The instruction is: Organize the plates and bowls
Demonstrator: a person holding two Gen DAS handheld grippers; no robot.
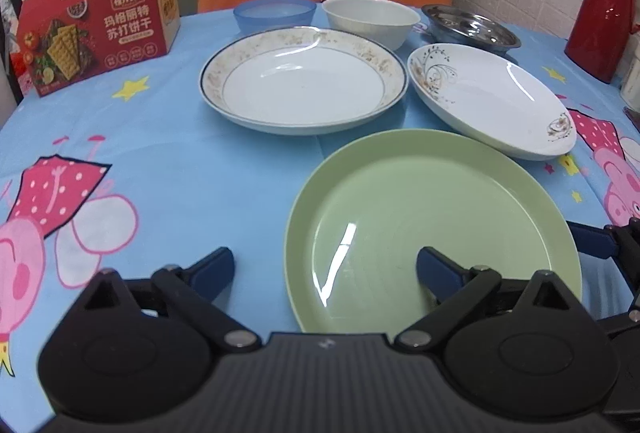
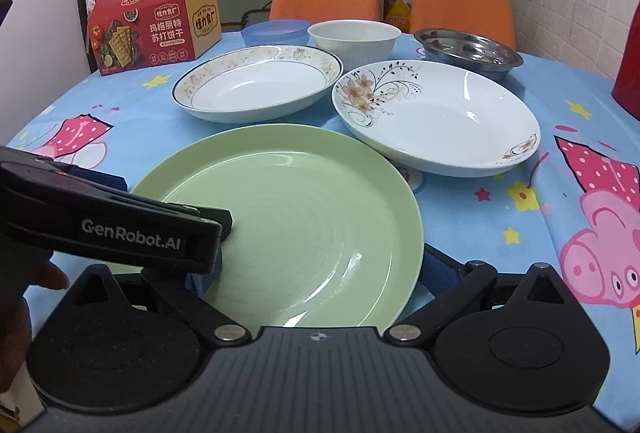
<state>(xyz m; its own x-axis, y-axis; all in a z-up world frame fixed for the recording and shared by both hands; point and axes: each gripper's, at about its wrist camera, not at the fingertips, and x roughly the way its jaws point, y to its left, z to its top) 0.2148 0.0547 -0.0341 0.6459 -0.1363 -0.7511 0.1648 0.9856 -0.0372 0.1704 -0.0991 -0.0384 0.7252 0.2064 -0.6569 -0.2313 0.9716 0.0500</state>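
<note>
While both grippers, left [image 1: 326, 267] and right [image 2: 320, 273], hang with jaws spread wide and empty by the green plate [image 2: 288, 217], two white plates, oval one [image 2: 440, 117] lying diagonally, and three bowls sit behind it.

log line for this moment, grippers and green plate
left gripper: open, over green plate rim | right gripper: open, straddling plate | plate: flat on table

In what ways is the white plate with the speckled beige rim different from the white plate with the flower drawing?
The white plate with the speckled beige rim is round, with a patterned band all around. The white plate with the flower drawing looks oval, decorated only at two ends. Both are glossy, empty and lie apart on the blue tablecloth.
</note>
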